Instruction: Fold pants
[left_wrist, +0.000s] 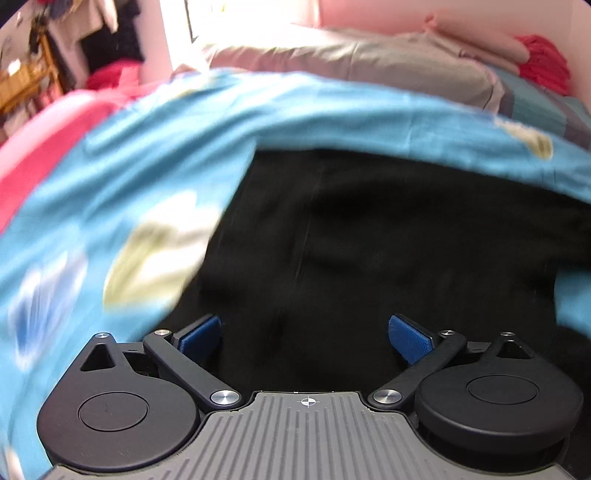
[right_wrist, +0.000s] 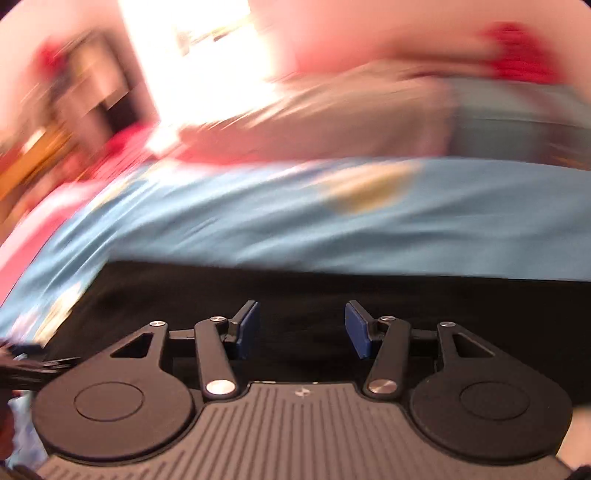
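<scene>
A: It's a bedroom, very bright at the window, with a bed under a light blue bedsheet printed with pale flowers (left_wrist: 155, 177). A grey pillow (left_wrist: 369, 62) lies along the bed's far edge, something red and knitted (left_wrist: 543, 62) sits at the far right corner, and a wooden rack of clothes (left_wrist: 33, 81) stands off the far left.

B: Where are the pants?

A: The black fabric pants (left_wrist: 369, 229) lie spread on the sheet towards the near edge, dark and flat, with a seam running away from the left camera. In the right wrist view their far edge reads as one straight line across the bed.

B: Folded, then?

A: I'd judge at least one fold may be down, since the outline looks squared, but the blur and the black cloth hide any layers. More folding probably remains.

B: And the grippers?

A: The left gripper (left_wrist: 304, 338) hangs over the pants with its blue pads wide apart and nothing between them. The right gripper (right_wrist: 301, 328) also has its jaws parted, only bare cloth below, gripping nothing.

B: Anything in the way?

A: Nothing lies on the pants. The pillow and red thing are well apart from them.
</scene>
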